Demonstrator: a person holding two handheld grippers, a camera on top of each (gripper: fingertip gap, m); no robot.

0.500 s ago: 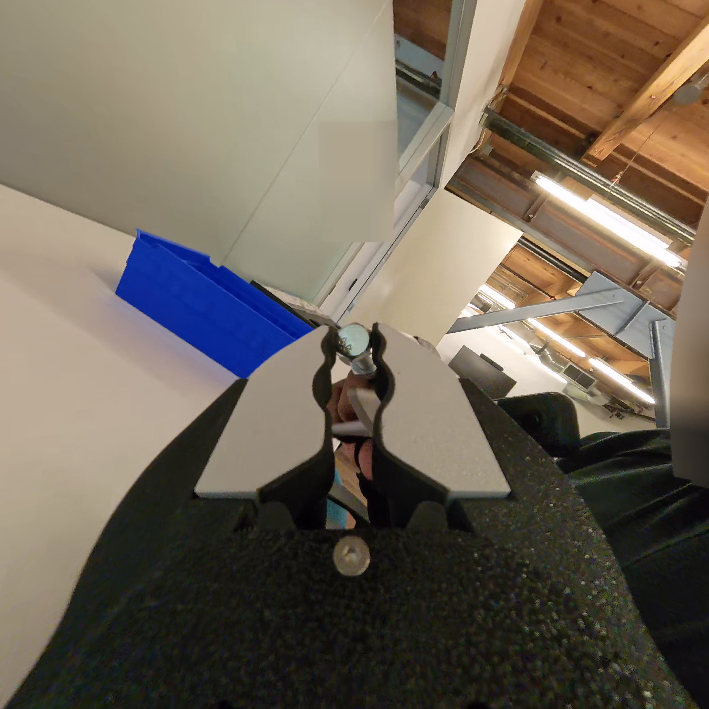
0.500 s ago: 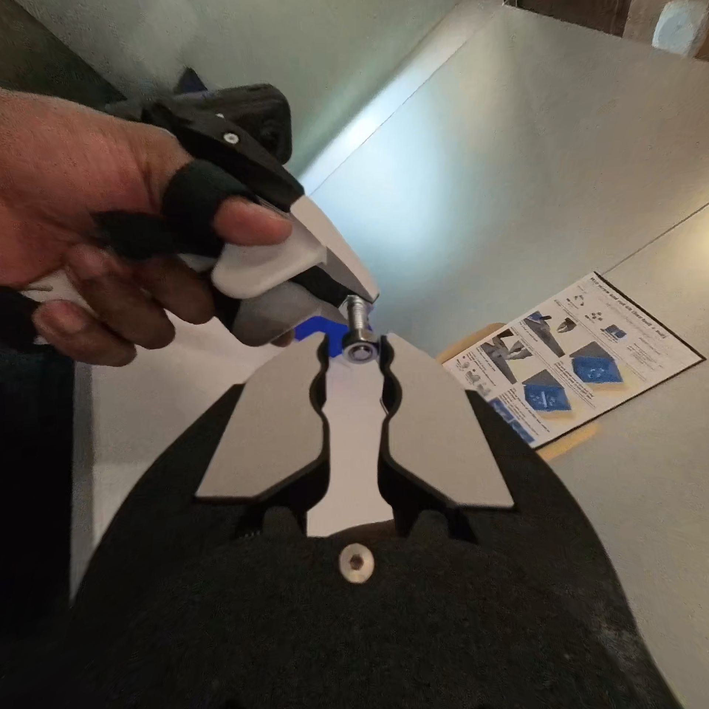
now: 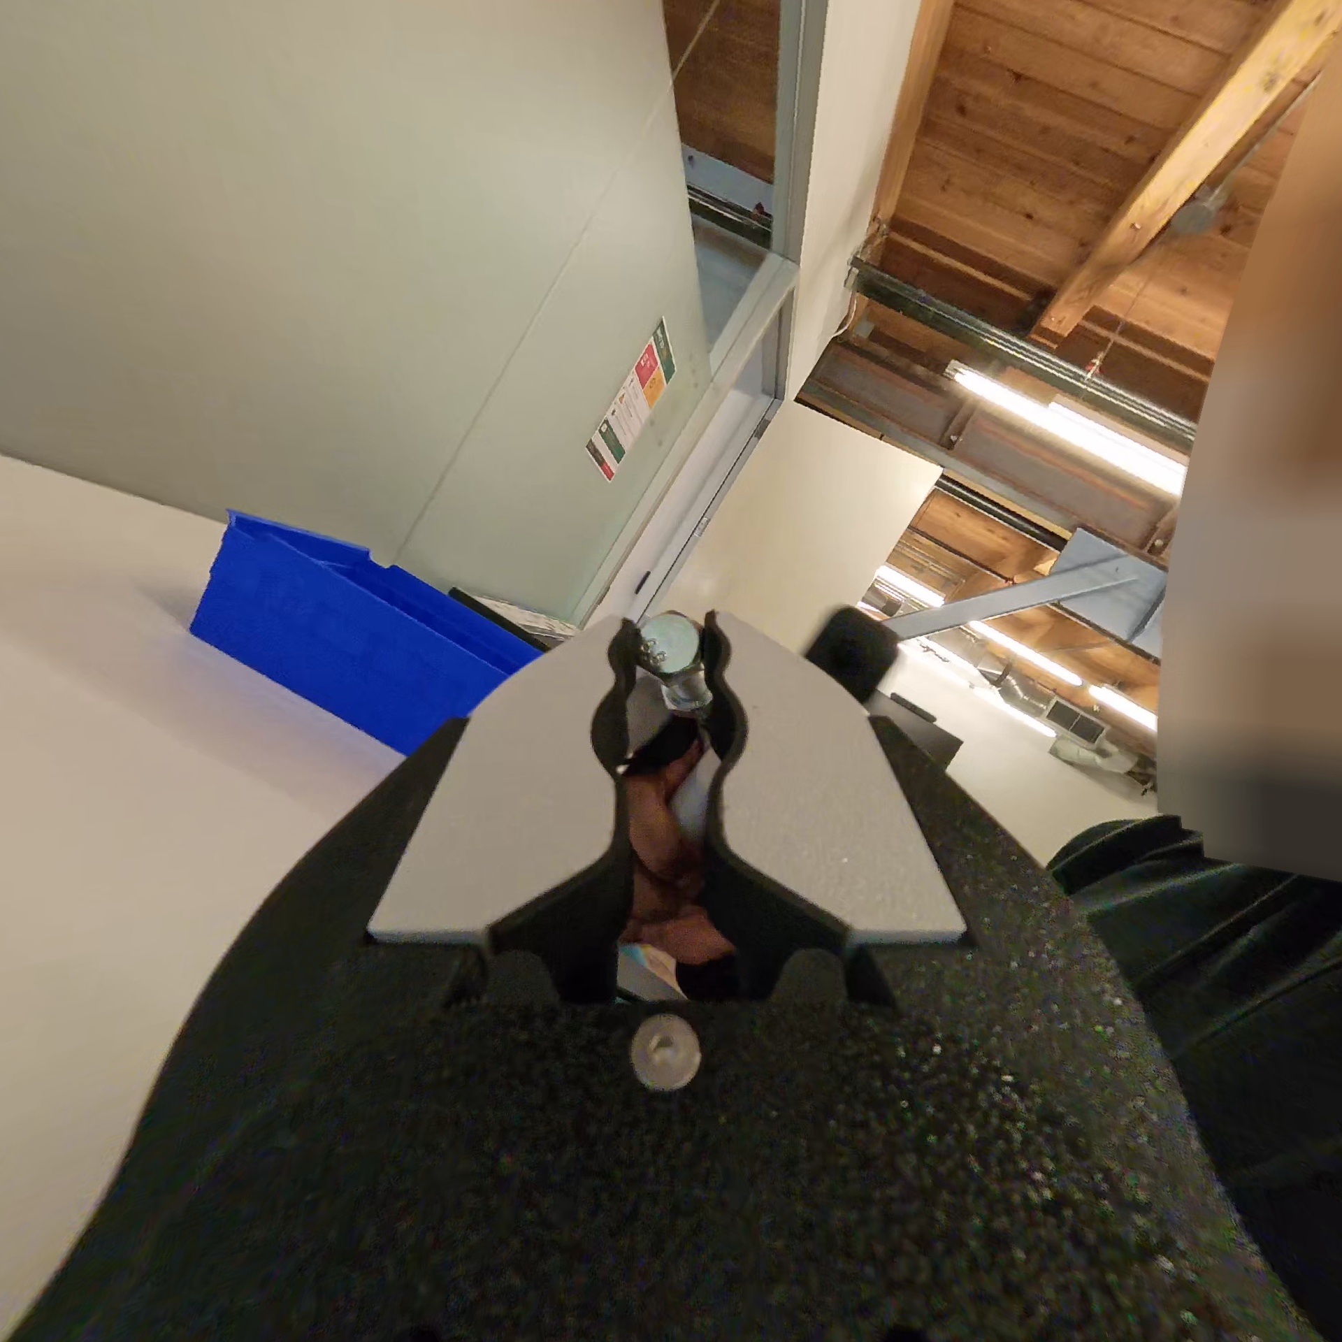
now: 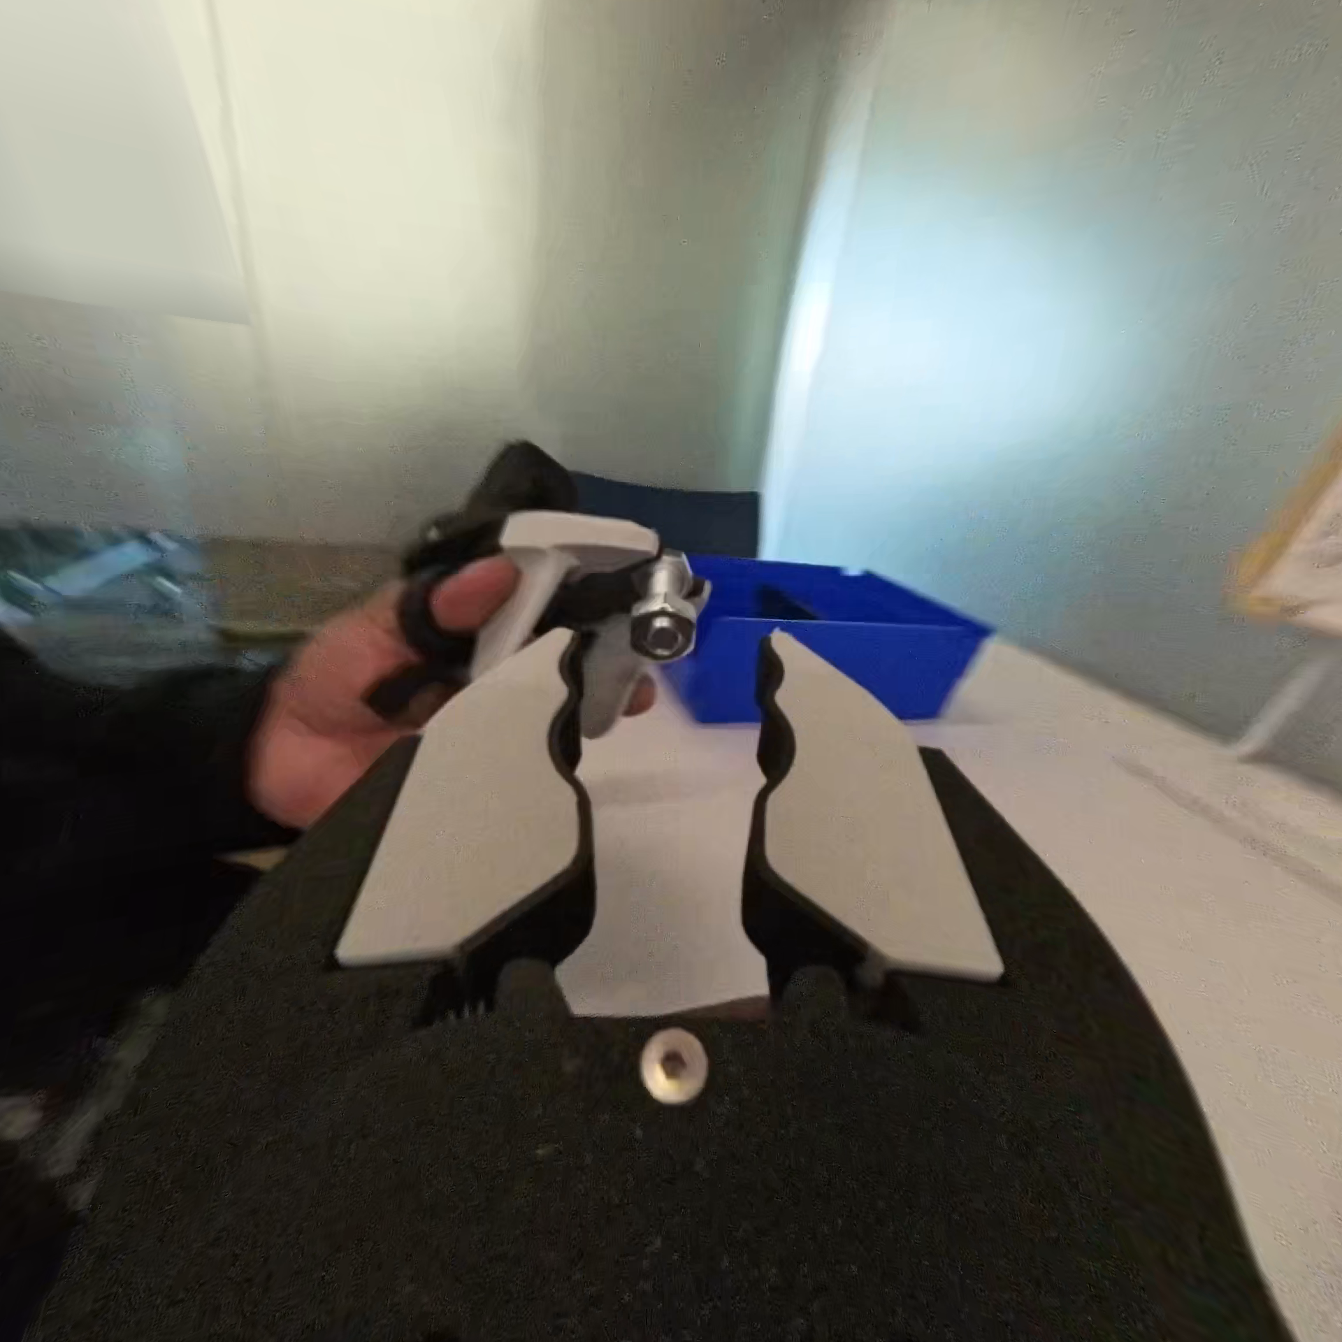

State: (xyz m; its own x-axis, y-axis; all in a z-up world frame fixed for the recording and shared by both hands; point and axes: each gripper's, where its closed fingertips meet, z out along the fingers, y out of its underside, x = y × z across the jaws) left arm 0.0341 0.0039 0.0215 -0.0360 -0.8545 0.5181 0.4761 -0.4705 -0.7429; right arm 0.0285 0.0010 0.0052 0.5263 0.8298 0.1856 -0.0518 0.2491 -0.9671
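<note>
My left gripper (image 3: 669,639) is shut on the head of a silver bolt (image 3: 672,657), held up off the white table (image 3: 145,799). In the right wrist view the left gripper (image 4: 653,581) holds that bolt (image 4: 661,617) by its head, with a nut on the near end of the shank. My right gripper (image 4: 668,653) is open and empty, just in front of the nut and not touching it. A blue bin (image 4: 835,653) stands on the table behind; it also shows in the left wrist view (image 3: 341,639).
A hand (image 4: 348,697) holds the left gripper. A printed sheet (image 4: 1300,552) stands at the right edge, blurred. A grey wall panel with a coloured sticker (image 3: 632,399) rises behind the bin. The right wrist view is motion-blurred.
My right gripper's jaws were around the nut at the bolt's end; they have opened wide and drawn back from it. The left gripper kept its hold on the bolt and swung.
</note>
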